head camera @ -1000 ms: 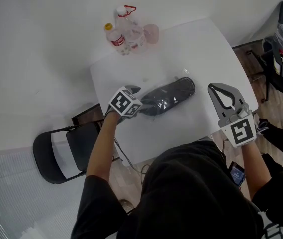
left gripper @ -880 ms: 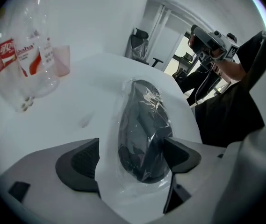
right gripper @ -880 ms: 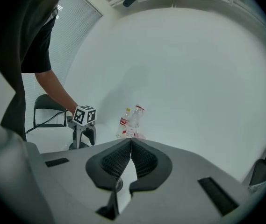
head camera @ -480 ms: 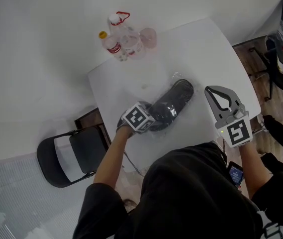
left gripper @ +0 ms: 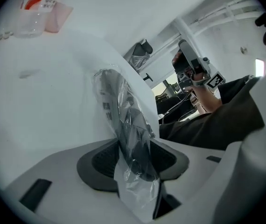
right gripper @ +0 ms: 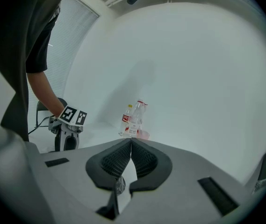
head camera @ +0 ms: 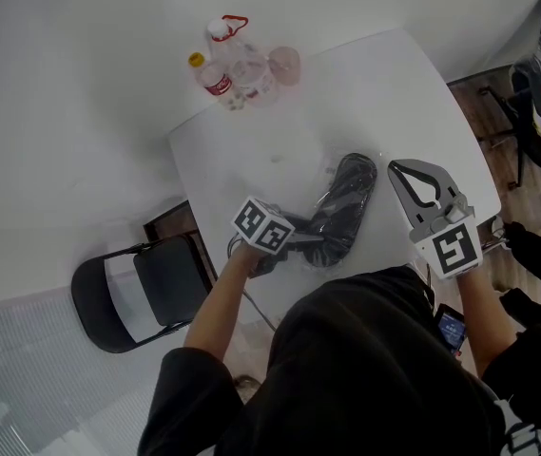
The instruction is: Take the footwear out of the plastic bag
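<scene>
Ideally the left gripper, jaws closing on the plastic bag, pinches film, not slipper; the right gripper, jaws together, hovers empty.

Between the closing left tongs, the plastic bag is clear, glossy, crinkled film over dark matt footwear. The tongs' body looks like matt grey plastic, its pads black and finely ribbed. Beyond the tongs the white worktop is smooth with a faint sheen; the bottles far ahead are clear plastic.
</scene>
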A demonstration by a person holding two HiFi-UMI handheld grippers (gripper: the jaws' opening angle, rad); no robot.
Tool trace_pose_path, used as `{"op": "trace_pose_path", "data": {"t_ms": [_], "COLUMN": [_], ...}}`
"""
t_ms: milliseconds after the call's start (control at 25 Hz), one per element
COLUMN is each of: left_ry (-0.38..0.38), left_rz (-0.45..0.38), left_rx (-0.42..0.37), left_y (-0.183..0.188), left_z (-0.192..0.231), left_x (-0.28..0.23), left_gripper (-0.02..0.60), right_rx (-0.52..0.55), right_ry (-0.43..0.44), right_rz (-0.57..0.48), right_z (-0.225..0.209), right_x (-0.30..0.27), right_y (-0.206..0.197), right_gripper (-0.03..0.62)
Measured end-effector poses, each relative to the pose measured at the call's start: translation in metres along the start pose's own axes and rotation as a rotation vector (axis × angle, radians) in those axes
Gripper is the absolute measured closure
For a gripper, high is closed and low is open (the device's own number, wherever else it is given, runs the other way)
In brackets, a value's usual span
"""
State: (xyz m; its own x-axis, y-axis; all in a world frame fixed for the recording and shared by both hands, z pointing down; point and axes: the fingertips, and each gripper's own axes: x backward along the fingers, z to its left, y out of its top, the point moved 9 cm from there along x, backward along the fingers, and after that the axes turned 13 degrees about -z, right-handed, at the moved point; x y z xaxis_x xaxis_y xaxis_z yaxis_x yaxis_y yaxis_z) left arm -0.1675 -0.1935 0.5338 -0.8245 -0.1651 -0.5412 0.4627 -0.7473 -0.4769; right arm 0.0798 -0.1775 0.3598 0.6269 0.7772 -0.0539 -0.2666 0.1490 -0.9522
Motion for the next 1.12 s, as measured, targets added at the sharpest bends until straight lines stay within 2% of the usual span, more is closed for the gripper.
{"op": "trace_pose_path", "data": {"t_ms": [80, 240, 400, 560, 760, 1000, 1040, 1080, 1120], "left_ry": [0.011, 0.046, 0.132, 0.187, 0.223, 0.248, 0.243, 0.239, 0.236], "left_rz": [-0.019, -0.092, -0.177, -0.260, -0.363, -0.437, -0.450, -0.459, -0.464], "left_rx": [-0.066, -0.266, -0.456, -0.669, -0.866, -1.005, -1.028, -1.051, -1.075], "left_y": [0.000, 0.009, 0.019, 0.026, 0.035, 0.044, 0.047, 0.050, 0.052], "left_z": [-0.006, -0.023, -0.031, -0.044, -0.067, -0.093, -0.099, -0.106, -0.114], "left_x": [0.000, 0.013, 0.036, 0.062, 0.095, 0.120, 0.124, 0.128, 0.131], "left_gripper": [0.388, 0.417, 0.428, 0.431, 0.434, 0.436, 0.436, 0.436, 0.436], "right_rx": [0.011, 0.026, -0.033, -0.029, 0.005, 0.107, 0.123, 0.146, 0.173], "right_ry": [0.004, 0.011, -0.010, 0.031, 0.155, 0.348, 0.385, 0.422, 0.454], "right_rz": [0.009, -0.004, -0.041, -0.053, -0.009, 0.038, 0.047, 0.056, 0.058], "right_z": [0.001, -0.002, -0.017, -0.033, -0.052, -0.063, -0.063, -0.062, -0.061], "right_x": [0.000, 0.005, 0.010, 0.015, 0.014, 0.008, 0.006, 0.005, 0.005], "right_y": [0.000, 0.006, 0.016, 0.030, 0.056, 0.087, 0.092, 0.096, 0.100], "right_gripper": [0.576, 0.576, 0.576, 0.574, 0.572, 0.568, 0.532, 0.457, 0.445]}}
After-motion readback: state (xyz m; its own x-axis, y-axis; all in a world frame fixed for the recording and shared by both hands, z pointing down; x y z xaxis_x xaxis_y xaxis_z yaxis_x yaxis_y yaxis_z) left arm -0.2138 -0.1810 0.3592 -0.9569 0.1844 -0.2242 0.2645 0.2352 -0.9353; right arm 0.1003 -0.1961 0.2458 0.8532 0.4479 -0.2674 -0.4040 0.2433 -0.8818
